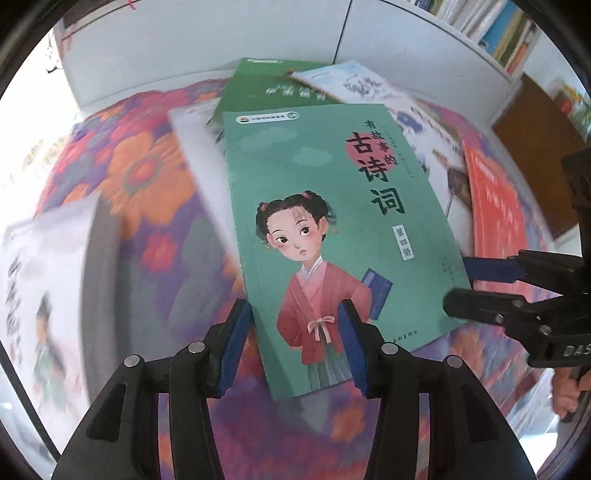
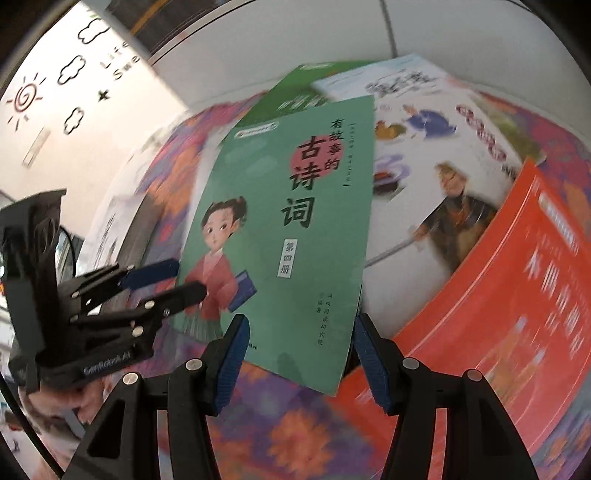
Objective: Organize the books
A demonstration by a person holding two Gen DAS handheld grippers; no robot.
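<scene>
We hold the left gripper [image 1: 297, 345] above the lower left part of the teal book [image 1: 332, 229]. Its jaws stand apart; the blue pads [image 1: 236, 343] straddle the book's lower left corner region, but we cannot tell whether they touch the cover.

We hold the right gripper [image 2: 299, 360] above the lower right part of the same teal book [image 2: 295, 221]. Its jaws stand apart, wider than the left pair, and the book's lower edge lies between the blue pads [image 2: 373, 363]. No contact with the cover can be confirmed.

In the left wrist view the right gripper [image 1: 461, 284] enters from the right, its tips at the book's right edge. In the right wrist view the left gripper [image 2: 184, 280] enters from the left, its tips over the book's left edge.

The teal book lies face up on top of the pile, on a counter covered with a floral cloth [image 1: 147, 177] in purple and orange. Under its upper edge lies a green book [image 1: 266, 85]. To the right lie a white illustrated book [image 2: 424, 147] and, overlapping that one's lower right part, an orange-red book [image 2: 517, 280]. A white book [image 1: 44, 295] lies at the far left, blurred.

A shelf with upright books [image 1: 495, 26] stands behind the counter at the upper right.
</scene>
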